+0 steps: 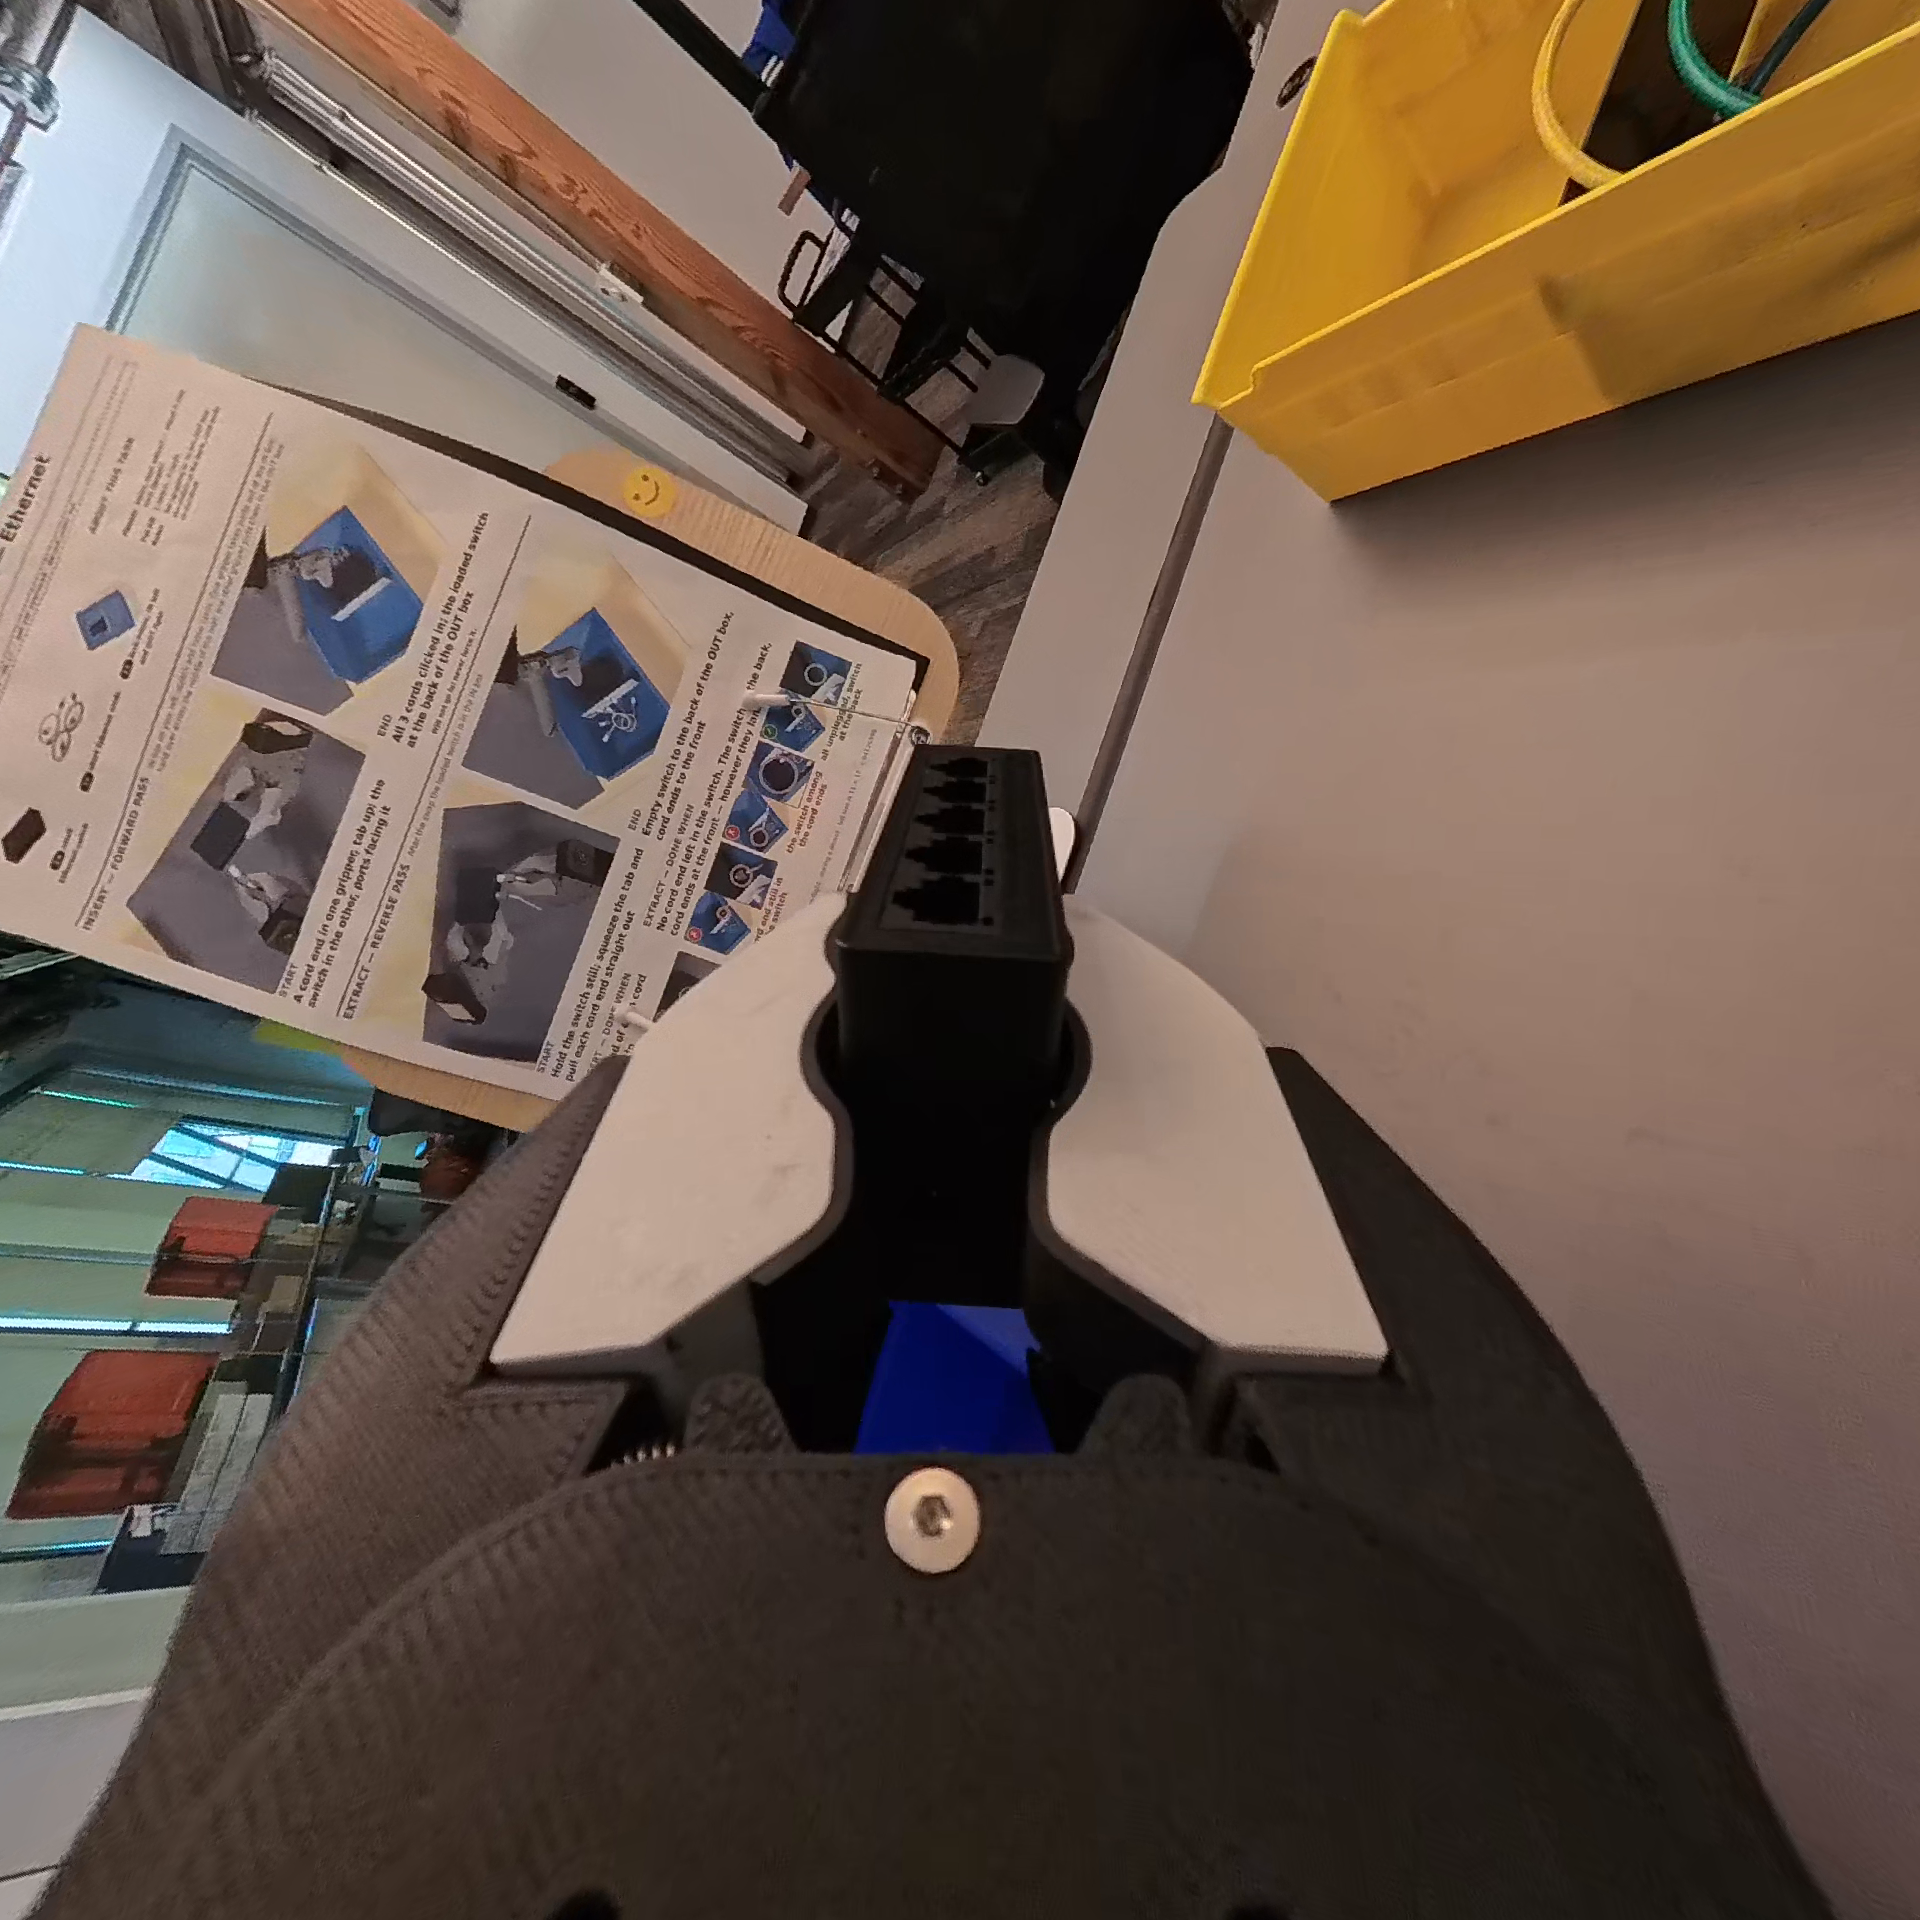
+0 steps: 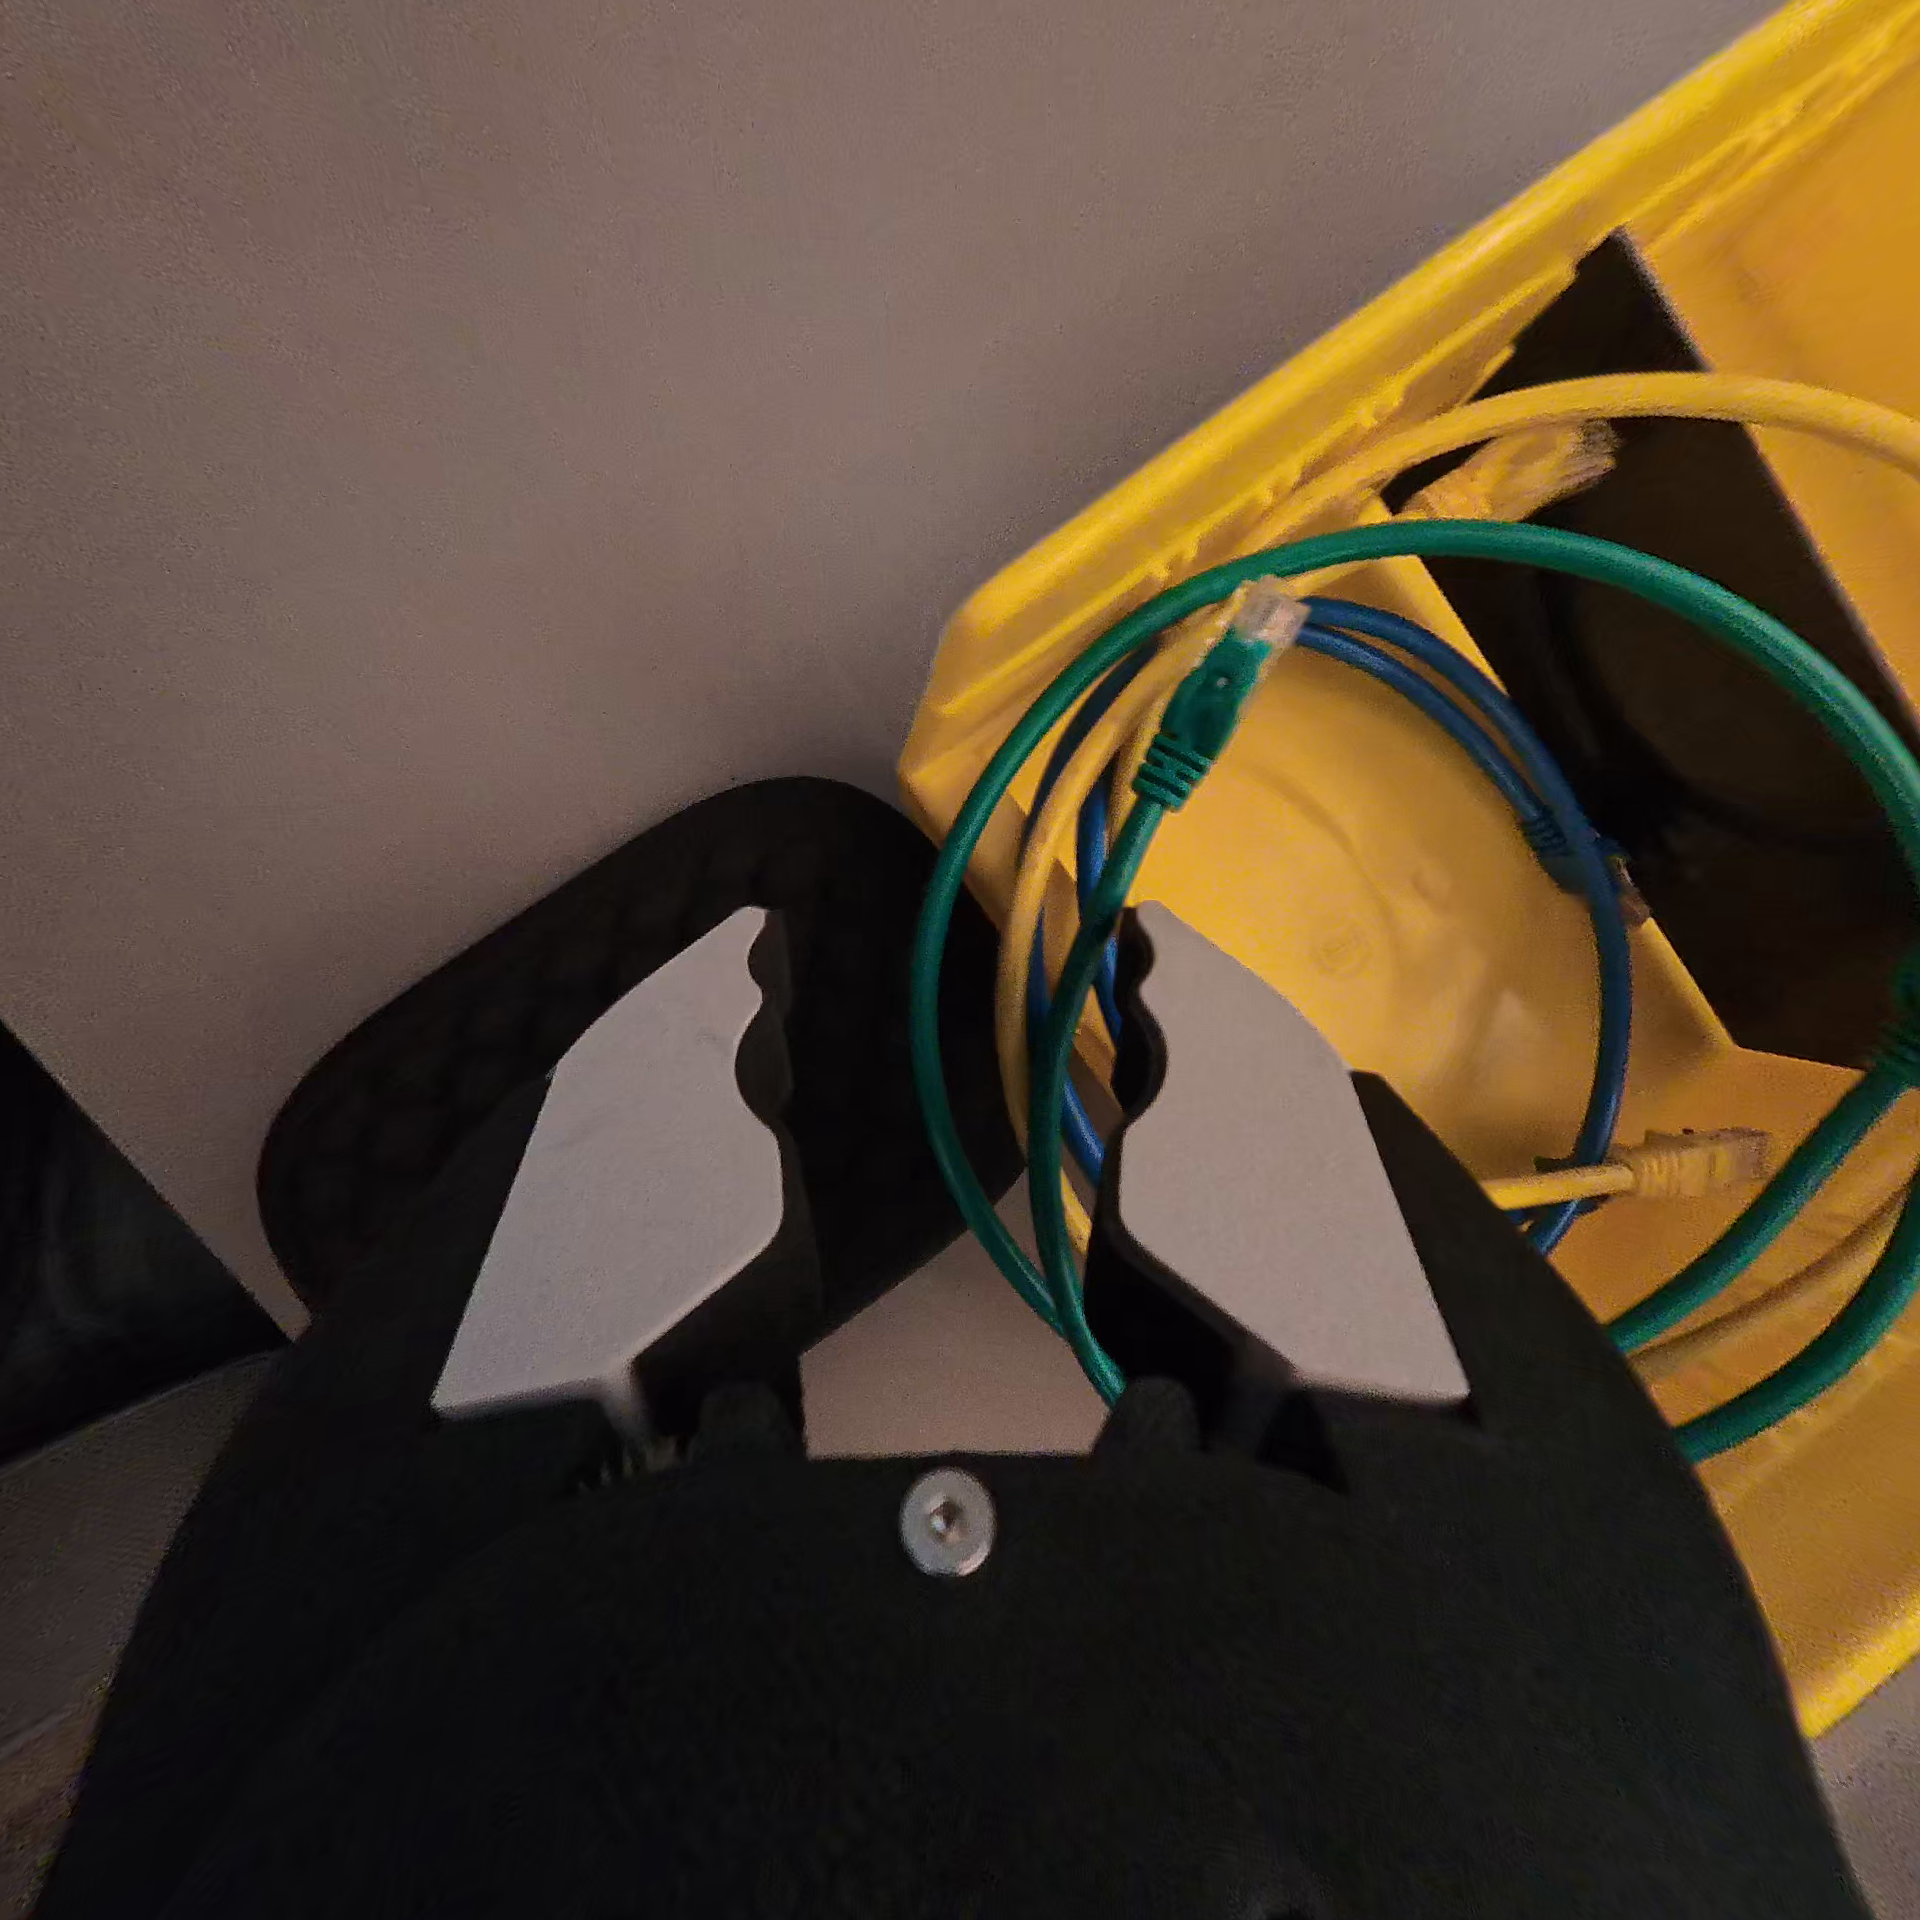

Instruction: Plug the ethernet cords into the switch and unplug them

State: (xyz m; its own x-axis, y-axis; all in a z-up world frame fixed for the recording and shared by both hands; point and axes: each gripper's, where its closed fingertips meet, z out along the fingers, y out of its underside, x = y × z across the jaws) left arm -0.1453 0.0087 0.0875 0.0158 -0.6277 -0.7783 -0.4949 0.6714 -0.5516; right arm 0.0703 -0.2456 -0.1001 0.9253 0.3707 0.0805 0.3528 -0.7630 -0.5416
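Printed instruction sheet on a wooden board: headed text columns with photo panels. Yellow smiley sticker on board. No other writing legible.

- Switch: a small black box, clamped between the white fingers of the left tool; its row of ports faces up and every port is empty
- Green cord: looped, passing between the spread fingers of the right tool; its clear-tipped plug points up, free
- Blue cord and yellow cord: coiled inside the yellow bin, plugs loose
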